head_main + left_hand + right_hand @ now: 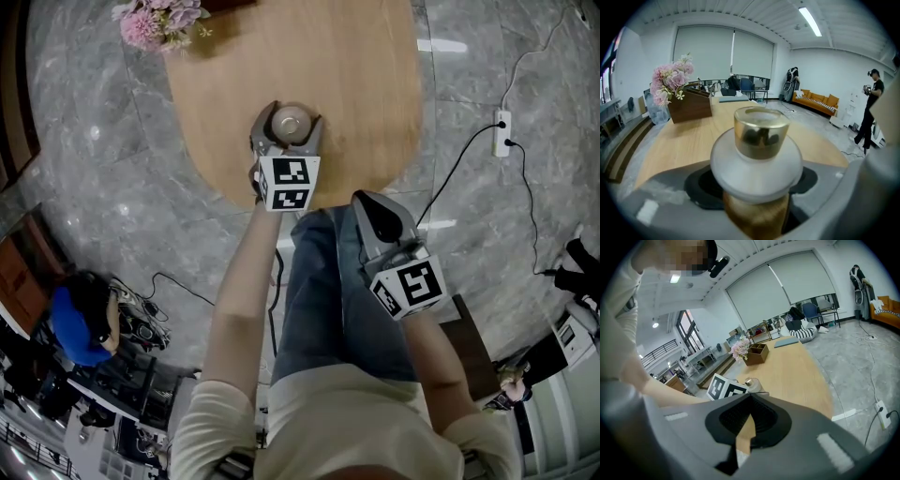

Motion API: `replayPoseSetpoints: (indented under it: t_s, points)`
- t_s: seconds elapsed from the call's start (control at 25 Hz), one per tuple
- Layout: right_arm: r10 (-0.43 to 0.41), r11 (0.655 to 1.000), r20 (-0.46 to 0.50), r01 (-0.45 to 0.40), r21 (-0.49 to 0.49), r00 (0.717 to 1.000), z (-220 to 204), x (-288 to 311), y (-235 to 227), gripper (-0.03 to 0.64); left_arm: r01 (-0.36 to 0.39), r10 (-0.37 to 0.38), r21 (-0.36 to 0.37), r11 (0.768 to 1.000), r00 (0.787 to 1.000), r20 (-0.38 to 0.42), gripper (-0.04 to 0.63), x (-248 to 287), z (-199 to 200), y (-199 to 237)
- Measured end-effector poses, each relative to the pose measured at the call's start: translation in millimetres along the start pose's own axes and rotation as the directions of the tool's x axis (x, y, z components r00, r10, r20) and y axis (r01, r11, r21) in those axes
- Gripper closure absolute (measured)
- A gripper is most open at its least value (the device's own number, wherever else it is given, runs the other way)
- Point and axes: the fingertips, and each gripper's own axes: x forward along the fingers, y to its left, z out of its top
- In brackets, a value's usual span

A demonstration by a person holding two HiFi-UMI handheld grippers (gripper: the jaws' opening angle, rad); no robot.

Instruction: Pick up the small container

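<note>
Head view has our left gripper (287,114) reached out over the near end of the oval wooden table (366,84). Its two jaws stand on either side of the small container (289,123), which from above is a round gold cap inside a pale ring. The left gripper's marker cube (288,183) sits just behind the container, on our side of it.

The left gripper view makes the grip plain. The jaws are closed onto the container's gold lower body, with one dark pad against each side. The wide frosted white collar and the gold cap stand above the pads, upright and centred between them. We cannot tell whether the base touches the tabletop or sits just off it.

Our right gripper (380,217) is well apart from the container, over our jeans (319,281) just off the table's near edge, and it points toward the table. The right gripper view shows its jaws brought together at the tips with nothing between them. Only a thin slit lower down lets the wood of the table show through. From there the container looks small, just beside the left gripper's cube over the near end of the table.

At the table's far end we see a bunch of pink flowers (155,21) at a wooden box (691,105). An orange sofa (815,101) and a standing person (872,110) are at the right of the left gripper view, well away from the table.
</note>
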Motion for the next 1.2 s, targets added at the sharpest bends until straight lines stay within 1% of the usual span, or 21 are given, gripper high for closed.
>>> replayPoseSetpoints:
  t_s: [0.2,0.44,0.52,0.64,0.8,1.08,1.2]
  points:
    - [-0.003,1.0,-0.002,0.003,-0.003,1.0,-1.7,-1.5,1.1,0.618,-0.01,0.01,0.016,1.0,1.0,0.002,0.249,1.5,1.4,1.6]
    - [-0.011,1.0,0.007,0.011,-0.01,1.0,-1.6,-9.9,3.8,0.618,-0.001,0.001,-0.016,1.0,1.0,0.001,0.25,-6.0,-4.2,1.1]
    - [-0.015,1.0,0.014,0.015,-0.012,1.0,-1.6,-14.0,6.5,0.618,0.004,-0.004,-0.005,1.0,1.0,-0.001,0.25,-13.3,-3.9,0.1]
    - [-0.019,1.0,0.03,0.019,-0.016,0.999,0.0,-20.3,12.2,0.618,0.012,-0.012,0.004,1.0,1.0,0.005,0.25,-27.3,-2.6,-2.4]
    - [-0.024,0.999,0.053,0.025,-0.026,0.998,2.8,-30.7,23.8,0.618,0.023,-0.023,-0.005,1.0,1.0,0.02,0.25,-50.2,-0.9,-8.8]
    - [-0.044,0.997,0.103,0.05,-0.06,0.994,14.5,-61.0,52.7,0.618,0.055,-0.051,-0.066,0.996,0.997,0.058,0.25,-107.1,8.7,-28.0]
    - [-0.054,0.995,0.123,0.064,-0.08,0.991,17.9,-77.6,66.0,0.618,0.067,-0.062,-0.08,0.994,0.996,0.067,0.25,-135.2,10.5,-39.5]
